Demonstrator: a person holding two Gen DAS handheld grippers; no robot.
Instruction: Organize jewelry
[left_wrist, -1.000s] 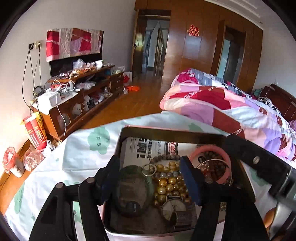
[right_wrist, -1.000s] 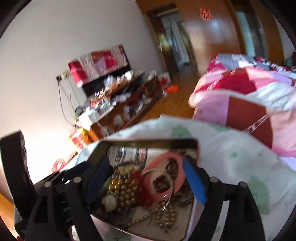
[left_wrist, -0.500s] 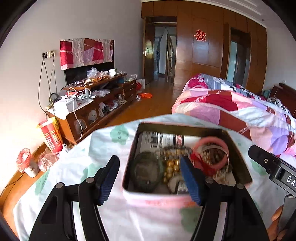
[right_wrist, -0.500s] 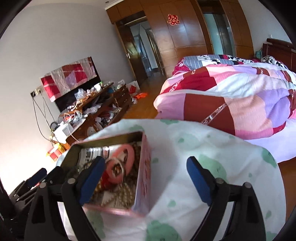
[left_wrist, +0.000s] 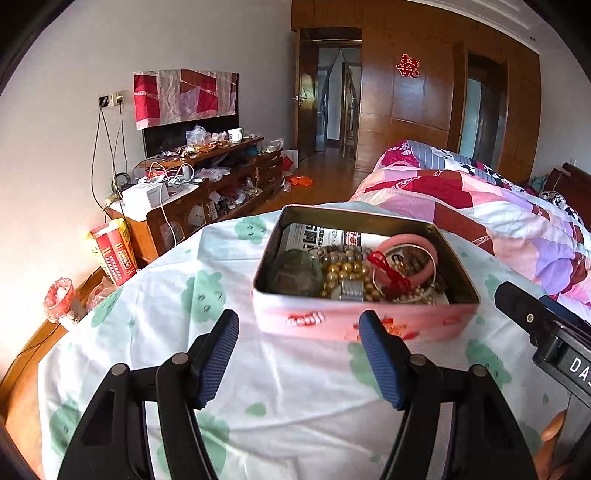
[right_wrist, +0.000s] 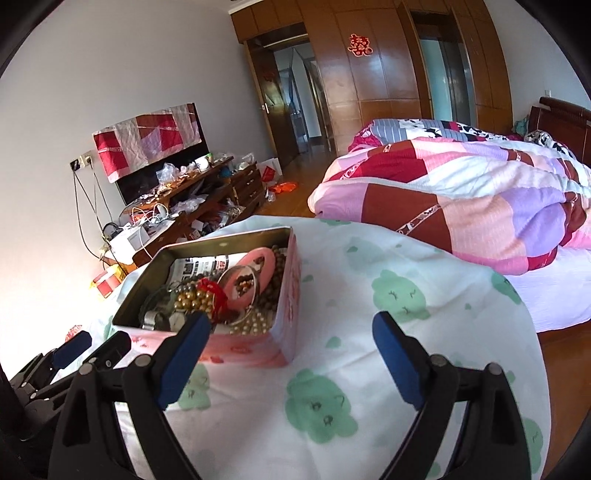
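An open pink tin (left_wrist: 332, 319) stands on a white cloth with green prints. It holds a pink bangle (left_wrist: 430, 254), gold beads (left_wrist: 345, 271), a red tassel (left_wrist: 386, 267), a watch (left_wrist: 351, 291) and a dark green round piece (left_wrist: 295, 273). My left gripper (left_wrist: 299, 325) is open and empty, its blue pads just short of the tin's near wall. The right gripper (right_wrist: 291, 328) is also open and empty; the tin (right_wrist: 290, 291) lies to its front left, and the bangle (right_wrist: 258, 273) shows inside. Each gripper shows at the edge of the other's view.
The cloth-covered table (right_wrist: 369, 369) extends to the right of the tin. A bed with a patchwork quilt (right_wrist: 461, 195) lies beyond to the right. A cluttered wooden TV cabinet (left_wrist: 207, 192) stands along the left wall, with wooden floor between.
Both grippers have drawn back from over the tin, which now sits ahead of their fingertips. The right gripper has swung to the right, and its jaws stand a little wider.
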